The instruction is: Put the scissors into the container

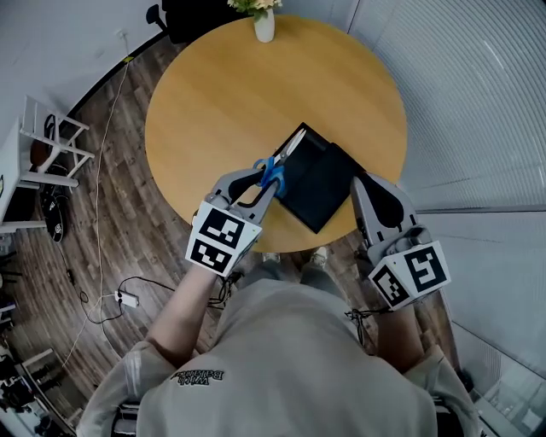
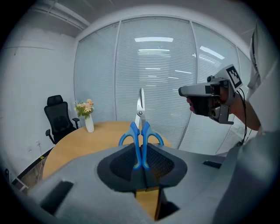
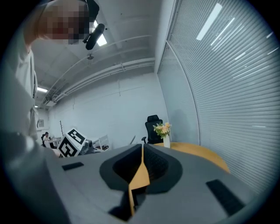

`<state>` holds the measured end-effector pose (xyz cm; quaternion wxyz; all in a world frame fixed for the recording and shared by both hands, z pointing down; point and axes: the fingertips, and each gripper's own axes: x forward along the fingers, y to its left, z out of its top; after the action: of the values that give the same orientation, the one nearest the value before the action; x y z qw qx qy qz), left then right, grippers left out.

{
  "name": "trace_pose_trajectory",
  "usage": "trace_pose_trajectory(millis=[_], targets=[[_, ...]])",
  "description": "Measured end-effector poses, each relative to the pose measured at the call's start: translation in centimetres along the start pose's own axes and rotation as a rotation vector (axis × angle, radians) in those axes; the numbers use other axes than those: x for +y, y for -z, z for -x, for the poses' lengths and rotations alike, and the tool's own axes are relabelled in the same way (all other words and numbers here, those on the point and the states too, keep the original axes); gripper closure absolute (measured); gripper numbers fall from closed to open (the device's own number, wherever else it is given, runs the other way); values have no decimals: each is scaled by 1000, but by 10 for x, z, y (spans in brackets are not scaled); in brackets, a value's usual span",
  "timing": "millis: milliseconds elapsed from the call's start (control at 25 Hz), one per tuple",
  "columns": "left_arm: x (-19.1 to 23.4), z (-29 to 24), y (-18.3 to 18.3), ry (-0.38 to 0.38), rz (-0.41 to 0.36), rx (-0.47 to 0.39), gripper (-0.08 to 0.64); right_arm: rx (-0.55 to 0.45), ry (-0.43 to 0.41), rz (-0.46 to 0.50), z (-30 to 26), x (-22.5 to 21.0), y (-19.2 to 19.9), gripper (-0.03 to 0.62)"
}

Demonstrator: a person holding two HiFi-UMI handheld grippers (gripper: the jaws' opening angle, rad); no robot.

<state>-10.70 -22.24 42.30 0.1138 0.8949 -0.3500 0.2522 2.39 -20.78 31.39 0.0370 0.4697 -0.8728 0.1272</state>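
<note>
My left gripper (image 1: 266, 186) is shut on the blue handles of a pair of scissors (image 1: 275, 168), held above the table's near side. The steel blades point away over the near-left edge of a black rectangular container (image 1: 320, 179). In the left gripper view the scissors (image 2: 141, 131) stand upright between the jaws, blades up. My right gripper (image 1: 359, 184) hovers at the container's right end, shut with nothing in it. In its own view the right gripper (image 3: 142, 151) has its jaws pressed together. The container is hidden in both gripper views.
The round wooden table (image 1: 222, 94) carries a white vase of flowers (image 1: 264, 21) at its far edge. A black office chair (image 2: 57, 118) stands behind it. White chairs (image 1: 51, 145) and cables lie on the floor at left. Blinds cover the glass wall (image 1: 478, 102) at right.
</note>
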Motion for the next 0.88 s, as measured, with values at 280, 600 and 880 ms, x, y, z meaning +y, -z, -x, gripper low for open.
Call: trace_pose_trajectory(millis=[280, 600, 880], targets=[[-6, -38, 24, 9, 10, 94, 466, 37, -33, -25, -3, -10, 20, 558], [2, -80, 61, 25, 55, 209, 466, 68, -34, -50, -8, -31, 40, 558], [8, -99, 90, 36, 86, 300, 466, 130, -40, -77, -23, -42, 66, 558]])
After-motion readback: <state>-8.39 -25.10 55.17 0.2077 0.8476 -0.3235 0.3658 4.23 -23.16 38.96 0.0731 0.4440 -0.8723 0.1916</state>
